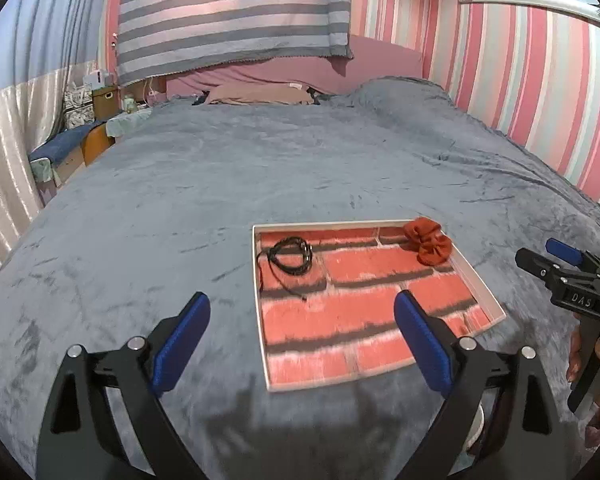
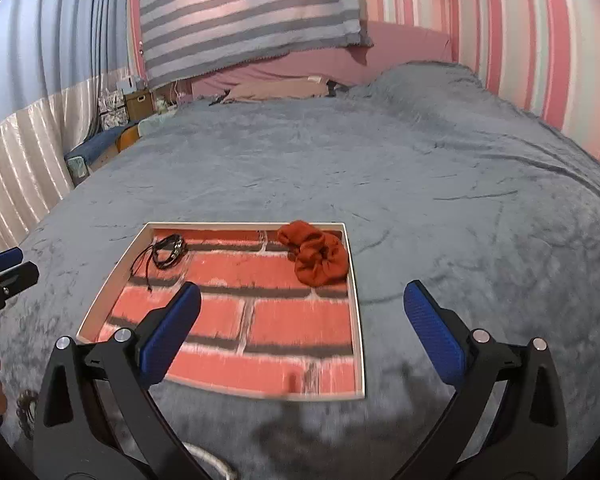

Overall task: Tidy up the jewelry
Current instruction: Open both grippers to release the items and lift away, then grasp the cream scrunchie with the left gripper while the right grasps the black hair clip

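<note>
Tray near edge blurred; dark ornament by left edge half-hidden.

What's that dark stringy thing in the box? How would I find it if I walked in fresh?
Start at the big grey bed and find the shallow box with a brick-pattern floor lying on it. In its far left corner sits the cord bracelet, a small coil of thin black cord. Its only neighbour, the scrunchie, is a puffy orange-red ring in the opposite far corner.

Left gripper, right gripper: fingers spread, empty.
</note>
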Demonstrator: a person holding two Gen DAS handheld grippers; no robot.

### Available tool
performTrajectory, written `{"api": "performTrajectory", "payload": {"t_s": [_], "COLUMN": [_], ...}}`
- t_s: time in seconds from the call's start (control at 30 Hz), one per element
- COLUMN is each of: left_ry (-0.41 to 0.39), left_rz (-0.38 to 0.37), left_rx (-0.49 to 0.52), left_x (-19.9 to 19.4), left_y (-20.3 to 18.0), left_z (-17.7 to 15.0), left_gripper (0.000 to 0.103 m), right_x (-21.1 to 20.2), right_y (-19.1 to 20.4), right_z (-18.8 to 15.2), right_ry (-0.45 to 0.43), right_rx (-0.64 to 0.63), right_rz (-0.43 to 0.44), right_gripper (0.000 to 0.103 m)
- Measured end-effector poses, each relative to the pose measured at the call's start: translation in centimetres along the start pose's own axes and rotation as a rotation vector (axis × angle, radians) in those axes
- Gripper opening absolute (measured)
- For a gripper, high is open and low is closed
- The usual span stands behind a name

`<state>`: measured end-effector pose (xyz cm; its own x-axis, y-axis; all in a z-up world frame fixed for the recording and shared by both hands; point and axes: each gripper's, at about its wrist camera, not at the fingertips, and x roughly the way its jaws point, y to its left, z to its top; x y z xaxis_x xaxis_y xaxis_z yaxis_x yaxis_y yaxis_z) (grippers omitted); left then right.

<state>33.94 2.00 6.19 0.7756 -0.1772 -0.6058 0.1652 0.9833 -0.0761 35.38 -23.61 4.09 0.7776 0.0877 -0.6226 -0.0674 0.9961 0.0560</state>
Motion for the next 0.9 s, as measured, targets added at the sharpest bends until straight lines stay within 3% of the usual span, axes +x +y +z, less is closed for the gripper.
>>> {"api": "performTrajectory", "payload": {"t_s": [0.2, 0.33, 0.5, 0.73, 0.9], "left_ry": [-0.068, -0.068, -0.075, -0.108, -0.066], "left_rz": [0.062, 0.026, 0.071, 0.071, 0.058], "left_rx": [-0.026, -0.069, -0.035, -0.032, -0.044], "left_x": [-5.0, -7.5, -10.0, -12.3, -12.3], "left_y": [0.4, 0.9, -0.1, -1.4, -1.6], "left_z": [-3.5, -5.7, -8.6, -12.9, -16.2], "left_gripper": [0.091, 0.092, 0.092, 0.092, 0.092], "right_x": [-5.0, -7.2, -9.8, -12.0, -12.5], "right_y": [0.9, 1.3, 1.7, 2.6, 3.8], "right_z": [-4.0, -6.5, -10.0, -14.9, -17.9], "right_ry": [-0.071, -0.082, -0.101, -0.083, -0.056], "right_rx": [-0.030, -0.038, -0.028, -0.017, -0.061], "right_rz": [-0.073, -0.119, -0.121, -0.089, -0.099], "right_gripper": [0.099, 0.099, 0.099, 0.099, 0.099]}}
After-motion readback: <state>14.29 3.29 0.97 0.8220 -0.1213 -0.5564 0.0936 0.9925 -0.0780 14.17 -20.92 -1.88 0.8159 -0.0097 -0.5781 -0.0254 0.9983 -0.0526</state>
